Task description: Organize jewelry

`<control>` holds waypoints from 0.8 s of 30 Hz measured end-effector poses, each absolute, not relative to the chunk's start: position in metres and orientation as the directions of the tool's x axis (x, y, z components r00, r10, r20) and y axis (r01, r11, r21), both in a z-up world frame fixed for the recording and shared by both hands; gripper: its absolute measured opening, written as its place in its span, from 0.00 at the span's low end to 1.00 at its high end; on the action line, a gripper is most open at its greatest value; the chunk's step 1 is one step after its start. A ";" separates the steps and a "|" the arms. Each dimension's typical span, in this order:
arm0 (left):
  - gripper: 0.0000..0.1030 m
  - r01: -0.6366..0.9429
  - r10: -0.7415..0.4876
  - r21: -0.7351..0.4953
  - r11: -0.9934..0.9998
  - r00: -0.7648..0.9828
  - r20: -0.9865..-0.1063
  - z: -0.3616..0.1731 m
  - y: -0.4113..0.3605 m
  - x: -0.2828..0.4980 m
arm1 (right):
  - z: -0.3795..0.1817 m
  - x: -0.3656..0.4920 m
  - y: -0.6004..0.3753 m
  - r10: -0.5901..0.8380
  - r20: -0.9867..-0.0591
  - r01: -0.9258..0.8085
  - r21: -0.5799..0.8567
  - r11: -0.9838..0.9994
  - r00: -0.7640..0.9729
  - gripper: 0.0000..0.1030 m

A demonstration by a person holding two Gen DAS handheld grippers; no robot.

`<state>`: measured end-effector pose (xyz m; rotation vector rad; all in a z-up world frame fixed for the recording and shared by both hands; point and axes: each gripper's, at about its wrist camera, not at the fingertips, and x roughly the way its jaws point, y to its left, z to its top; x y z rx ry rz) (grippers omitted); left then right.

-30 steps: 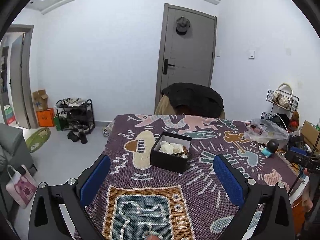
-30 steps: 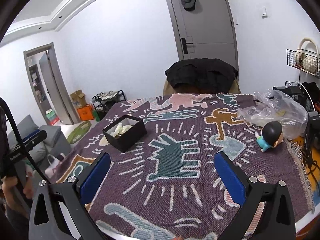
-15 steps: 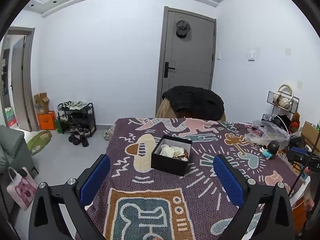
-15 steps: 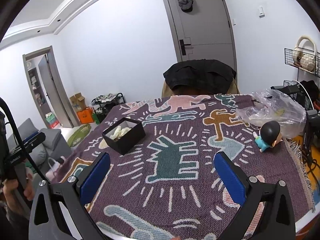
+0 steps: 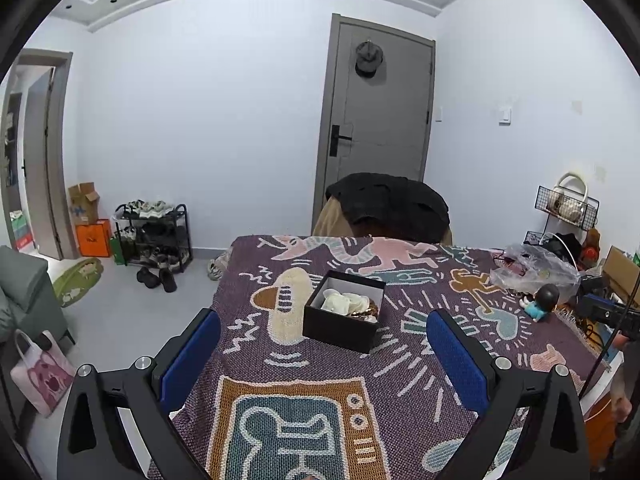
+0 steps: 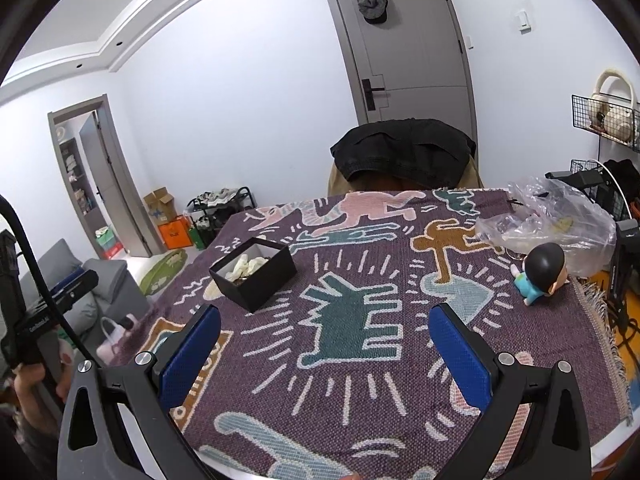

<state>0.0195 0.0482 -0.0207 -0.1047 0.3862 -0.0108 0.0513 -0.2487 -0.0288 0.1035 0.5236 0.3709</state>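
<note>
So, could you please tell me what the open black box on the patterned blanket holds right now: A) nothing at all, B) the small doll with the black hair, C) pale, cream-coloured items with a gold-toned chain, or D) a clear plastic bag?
C: the left wrist view shows cream-coloured pieces and a gold-toned chain inside the black box, while the doll and plastic bag lie apart on the blanket.

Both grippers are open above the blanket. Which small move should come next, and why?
Probably bring the left gripper forward and down toward the black box: it sits straight ahead between its open fingers, lid off, with pale items and a gold chain inside, and nothing is held yet.
</note>
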 end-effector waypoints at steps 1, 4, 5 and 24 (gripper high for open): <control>1.00 -0.010 -0.029 -0.101 0.995 0.926 -0.376 -0.021 0.048 0.019 | -0.029 0.051 -0.249 0.372 -0.468 -0.320 0.190 0.928 0.802 1.00; 1.00 -0.006 -0.033 -0.100 0.995 0.925 -0.377 -0.021 0.046 0.019 | -0.027 0.050 -0.247 0.370 -0.464 -0.320 0.186 0.929 0.805 1.00; 1.00 -0.005 -0.034 -0.101 0.995 0.926 -0.377 -0.020 0.046 0.019 | -0.027 0.049 -0.248 0.371 -0.463 -0.320 0.187 0.929 0.805 1.00; 1.00 -0.002 -0.027 -0.083 0.997 0.934 -0.358 -0.018 0.036 0.018 | -0.026 0.047 -0.248 0.353 -0.447 -0.304 0.179 0.936 0.822 1.00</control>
